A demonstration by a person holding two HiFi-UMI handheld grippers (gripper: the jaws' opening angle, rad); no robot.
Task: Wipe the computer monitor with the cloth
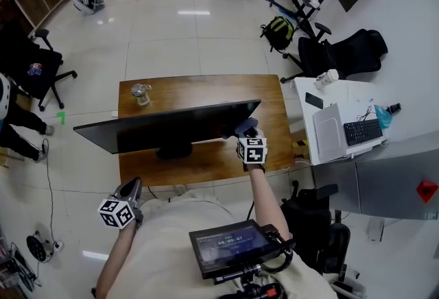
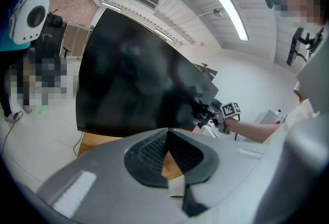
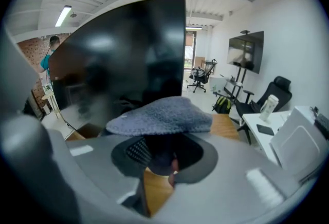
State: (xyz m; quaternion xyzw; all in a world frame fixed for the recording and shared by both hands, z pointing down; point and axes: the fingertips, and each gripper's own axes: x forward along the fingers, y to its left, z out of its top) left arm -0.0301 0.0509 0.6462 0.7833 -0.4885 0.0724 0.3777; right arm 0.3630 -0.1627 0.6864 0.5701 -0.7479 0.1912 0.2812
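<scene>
A wide black monitor (image 1: pixel 171 127) stands on a wooden desk (image 1: pixel 206 88); its dark screen fills the left gripper view (image 2: pixel 133 84) and the right gripper view (image 3: pixel 128 58). My right gripper (image 1: pixel 247 133) is shut on a grey-blue cloth (image 1: pixel 245 125) at the screen's right edge. In its own view the cloth (image 3: pixel 162 115) bulges over the right gripper's (image 3: pixel 159 141) tips, close to the screen. My left gripper (image 1: pixel 131 187) hangs near my body, short of the desk's front edge. Its pads meet with nothing between them (image 2: pixel 167 135). It looks across at the right gripper (image 2: pixel 218 115).
A small glass jar (image 1: pixel 140 93) stands at the desk's far left corner. A white side table (image 1: pixel 357 95) to the right carries a laptop (image 1: pixel 328 132) and a keyboard (image 1: pixel 362 132). Office chairs (image 1: pixel 343 54) and a backpack (image 1: pixel 278 31) stand beyond. A screen device (image 1: pixel 233 244) hangs at my chest.
</scene>
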